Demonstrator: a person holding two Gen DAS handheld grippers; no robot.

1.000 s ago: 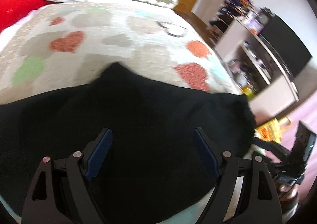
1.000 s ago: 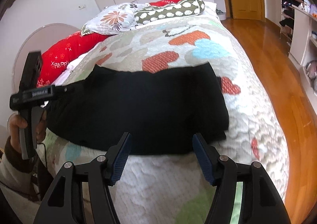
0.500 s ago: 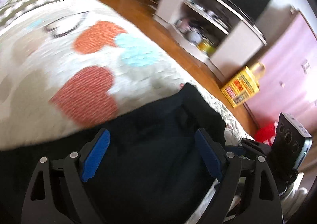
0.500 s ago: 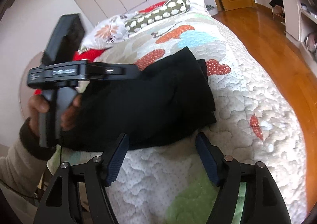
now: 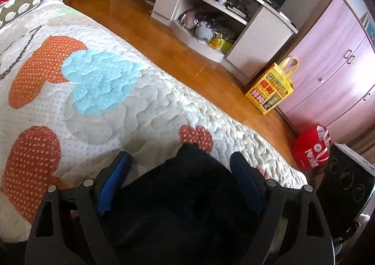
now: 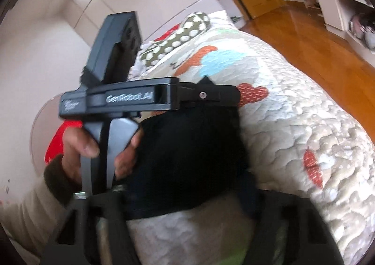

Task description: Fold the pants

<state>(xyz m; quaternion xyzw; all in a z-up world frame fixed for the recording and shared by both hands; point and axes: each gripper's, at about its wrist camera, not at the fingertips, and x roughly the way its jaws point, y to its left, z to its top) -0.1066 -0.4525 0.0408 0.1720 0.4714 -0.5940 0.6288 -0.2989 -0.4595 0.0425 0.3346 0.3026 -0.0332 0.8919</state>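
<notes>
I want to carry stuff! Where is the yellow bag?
In the left wrist view, the yellow bag stands on the wood floor beside the bed, between the white shelf and the pink wardrobe.

In the right wrist view the right claw (image 6: 185, 215) is smeared by motion blur, its fingertips lost against the black pants (image 6: 187, 154), so whether they press the cloth cannot be told. The left claw's body and the hand (image 6: 79, 147) holding it hide the pants' left part there. In the left wrist view the pants (image 5: 187, 194) run off the near edge, and the shelf (image 5: 211, 30) clutter is too small to tell.
</notes>
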